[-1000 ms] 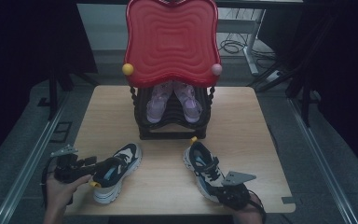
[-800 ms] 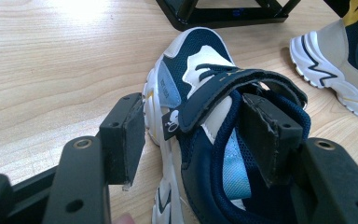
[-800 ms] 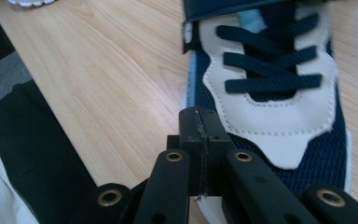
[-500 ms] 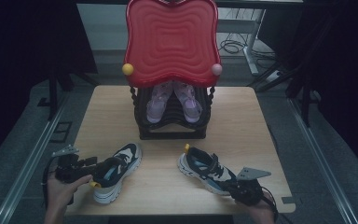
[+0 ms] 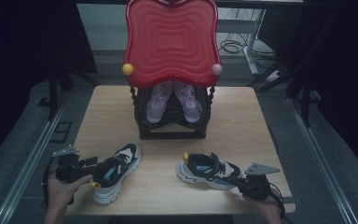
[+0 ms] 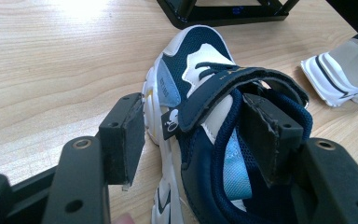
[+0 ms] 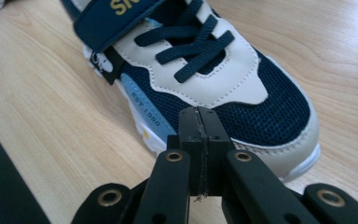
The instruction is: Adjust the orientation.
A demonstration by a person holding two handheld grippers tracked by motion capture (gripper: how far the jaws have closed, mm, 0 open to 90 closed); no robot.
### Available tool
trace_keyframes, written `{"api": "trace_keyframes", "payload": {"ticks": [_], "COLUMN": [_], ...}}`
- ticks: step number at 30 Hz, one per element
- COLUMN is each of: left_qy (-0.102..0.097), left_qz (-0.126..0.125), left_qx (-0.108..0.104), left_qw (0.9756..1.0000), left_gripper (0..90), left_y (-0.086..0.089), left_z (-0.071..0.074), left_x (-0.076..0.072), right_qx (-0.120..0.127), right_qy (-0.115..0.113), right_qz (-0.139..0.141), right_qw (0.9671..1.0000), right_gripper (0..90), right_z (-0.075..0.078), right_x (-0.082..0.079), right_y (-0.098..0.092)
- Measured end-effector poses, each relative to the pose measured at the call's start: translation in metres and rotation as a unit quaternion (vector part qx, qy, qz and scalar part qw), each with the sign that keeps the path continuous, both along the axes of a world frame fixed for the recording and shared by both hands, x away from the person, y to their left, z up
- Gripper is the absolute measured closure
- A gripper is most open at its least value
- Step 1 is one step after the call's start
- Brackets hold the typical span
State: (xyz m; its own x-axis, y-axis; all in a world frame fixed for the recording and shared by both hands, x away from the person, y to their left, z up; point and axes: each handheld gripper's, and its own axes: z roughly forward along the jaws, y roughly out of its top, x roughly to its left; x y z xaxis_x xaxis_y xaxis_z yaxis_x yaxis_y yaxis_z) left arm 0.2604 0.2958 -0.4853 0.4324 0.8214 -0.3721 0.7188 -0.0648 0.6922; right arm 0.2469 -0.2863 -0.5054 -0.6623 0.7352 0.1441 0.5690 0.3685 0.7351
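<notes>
Two navy-and-white sneakers lie on the wooden table (image 5: 242, 116). The left sneaker (image 5: 115, 171) (image 6: 200, 79) points away from me. My left gripper (image 5: 85, 171) (image 6: 193, 128) is open at its heel end, one pad (image 6: 123, 137) outside the sole and the other pad (image 6: 261, 135) inside the shoe's opening. The right sneaker (image 5: 208, 171) (image 7: 205, 70) lies crosswise, its yellow heel tab to the left. My right gripper (image 5: 240, 183) (image 7: 199, 135) is shut with nothing in it, its tip against the toe's side.
A black shoe rack (image 5: 173, 128) stands at the table's back middle with a pair of lilac sandals (image 5: 172, 100) inside. A red wavy board (image 5: 171, 42) with a yellow and a pink knob rises above it. In the left gripper view the right sneaker's heel (image 6: 340, 70) shows far right.
The right sneaker has swung from pointing toward me to lying crosswise. Its toe went right together with my shut right gripper. The left gripper and left sneaker stayed put.
</notes>
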Motion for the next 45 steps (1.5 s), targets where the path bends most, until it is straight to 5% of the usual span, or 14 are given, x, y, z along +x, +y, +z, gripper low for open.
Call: {"api": "trace_keyframes", "payload": {"ticks": [25, 45], "left_qy": [0.001, 0.002], "left_qz": [0.001, 0.001], "left_qx": [0.001, 0.001], "left_qw": [1.0, 1.0], "left_gripper": [40.7, 40.5], "left_y": [-0.001, -0.001], "left_z": [-0.001, -0.001], "left_x": [0.0, 0.0], "right_qx": [-0.011, -0.029], "right_qy": [-0.005, -0.007], "right_qz": [-0.039, -0.031], "right_qw": [0.9992, 0.9991], "right_gripper": [89.6, 89.6], "right_z": [0.0, 0.002], "right_x": [0.038, 0.082], "right_y": [-0.011, 0.002]}}
